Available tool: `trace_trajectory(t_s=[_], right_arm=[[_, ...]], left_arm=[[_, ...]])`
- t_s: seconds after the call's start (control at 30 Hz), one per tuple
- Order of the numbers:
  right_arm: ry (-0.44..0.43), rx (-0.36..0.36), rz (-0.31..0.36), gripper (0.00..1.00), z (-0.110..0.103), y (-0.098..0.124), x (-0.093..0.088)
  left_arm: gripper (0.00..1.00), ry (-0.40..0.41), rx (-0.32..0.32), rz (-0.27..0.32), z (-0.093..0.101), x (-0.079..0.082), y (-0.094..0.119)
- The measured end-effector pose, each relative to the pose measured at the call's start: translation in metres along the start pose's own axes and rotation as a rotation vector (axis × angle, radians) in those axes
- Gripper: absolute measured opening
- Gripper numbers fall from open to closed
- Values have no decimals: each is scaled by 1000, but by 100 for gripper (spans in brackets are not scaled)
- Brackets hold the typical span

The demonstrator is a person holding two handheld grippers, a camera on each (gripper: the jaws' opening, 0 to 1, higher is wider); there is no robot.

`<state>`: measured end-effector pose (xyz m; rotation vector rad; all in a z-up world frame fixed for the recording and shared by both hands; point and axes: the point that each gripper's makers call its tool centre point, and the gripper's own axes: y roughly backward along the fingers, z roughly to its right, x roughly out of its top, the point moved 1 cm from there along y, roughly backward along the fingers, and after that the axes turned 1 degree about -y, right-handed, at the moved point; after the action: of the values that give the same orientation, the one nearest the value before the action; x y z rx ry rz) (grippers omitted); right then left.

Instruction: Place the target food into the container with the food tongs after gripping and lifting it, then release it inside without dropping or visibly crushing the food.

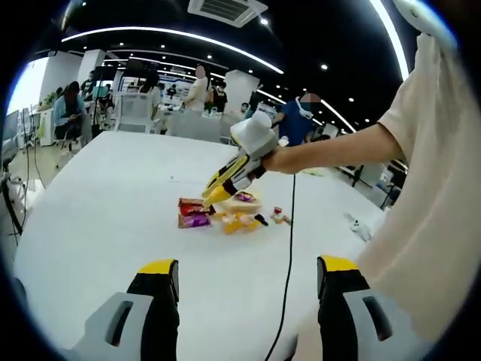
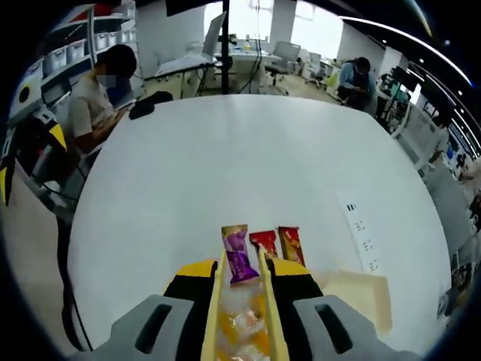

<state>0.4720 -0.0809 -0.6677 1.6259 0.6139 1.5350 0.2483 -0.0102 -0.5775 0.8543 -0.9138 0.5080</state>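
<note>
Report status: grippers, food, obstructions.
Left gripper open, idle. Right gripper shut on tongs, over purple snack packet. Nothing blocking on white table.

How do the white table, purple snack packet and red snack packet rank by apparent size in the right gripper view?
1. White table, by far the largest.
2. Purple snack packet, longer as it looks.
3. Red snack packet, partly hidden behind the tongs, so its true rank against the purple one is unsure.
</note>
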Motion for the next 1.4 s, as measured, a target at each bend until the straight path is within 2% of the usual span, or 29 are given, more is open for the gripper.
trace_trajectory(t_s=[0.4, 1.03, 1.3, 1.4], right_arm=[[53, 23, -36, 26, -7, -16, -3], [68, 46, -82, 26, -12, -35, -12], [65, 44, -92, 26, -11, -39, -15], [70, 47, -90, 26, -9, -41, -12]], left_arm=[[75, 12, 12, -2, -5, -3, 2], [75, 39, 39, -15, -16, -10, 6], [75, 48, 32, -13, -17, -9, 1], [75, 75, 31, 16, -20, -3, 1]])
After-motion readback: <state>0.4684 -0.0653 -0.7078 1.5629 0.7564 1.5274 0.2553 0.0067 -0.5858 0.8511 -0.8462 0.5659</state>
